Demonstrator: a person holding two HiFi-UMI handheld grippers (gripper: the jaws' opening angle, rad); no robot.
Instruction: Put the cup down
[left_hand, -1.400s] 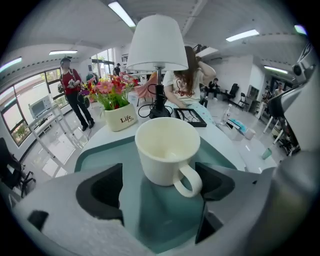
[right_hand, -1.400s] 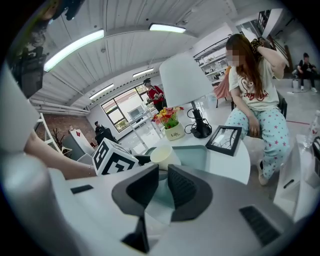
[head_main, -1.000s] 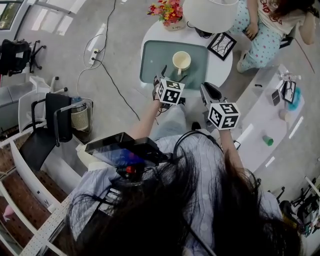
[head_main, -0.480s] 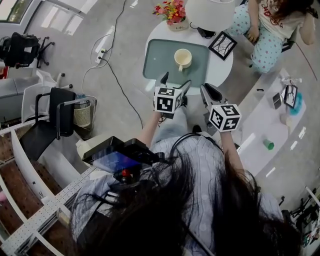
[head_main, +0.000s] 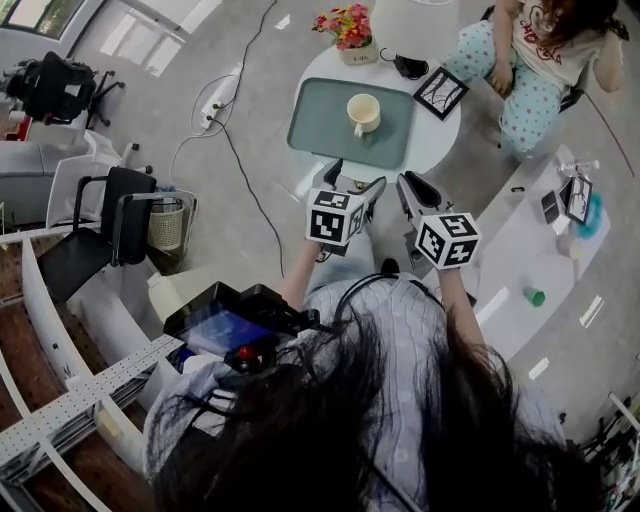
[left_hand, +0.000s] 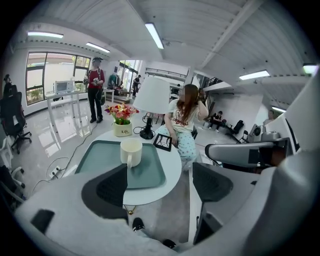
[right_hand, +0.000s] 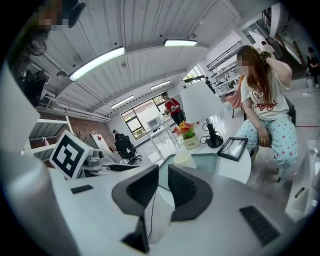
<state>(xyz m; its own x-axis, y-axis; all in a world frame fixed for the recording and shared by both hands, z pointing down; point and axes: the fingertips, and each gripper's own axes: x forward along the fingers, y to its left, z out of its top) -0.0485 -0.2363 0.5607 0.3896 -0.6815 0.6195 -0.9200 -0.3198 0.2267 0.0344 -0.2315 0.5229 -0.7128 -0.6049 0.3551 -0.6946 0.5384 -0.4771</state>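
A cream cup (head_main: 363, 113) stands upright on a teal tray (head_main: 320, 130) on the round white table (head_main: 441, 140); nothing holds it. My left gripper (head_main: 353, 178) hangs short of the table's near edge, open and empty. In the left gripper view the cup (left_hand: 131, 151) sits on the tray (left_hand: 100, 160) well beyond the open left gripper (left_hand: 160, 182). My right gripper (head_main: 412, 186) is beside the left one, off the table, its jaws nearly together with nothing between them. The right gripper view shows the cup (right_hand: 182, 159) just past the right gripper (right_hand: 163, 172).
On the table's far side are a flower pot (head_main: 345, 28), a white lamp (head_main: 415, 25) and a picture frame (head_main: 442, 92). A seated person (head_main: 530, 60) is behind it. A long white counter (head_main: 540, 260) runs at right, a black chair (head_main: 110, 230) and floor cables at left.
Both grippers have drawn back from the table, the left one farther from the tray. The cup has stayed in place on the tray.
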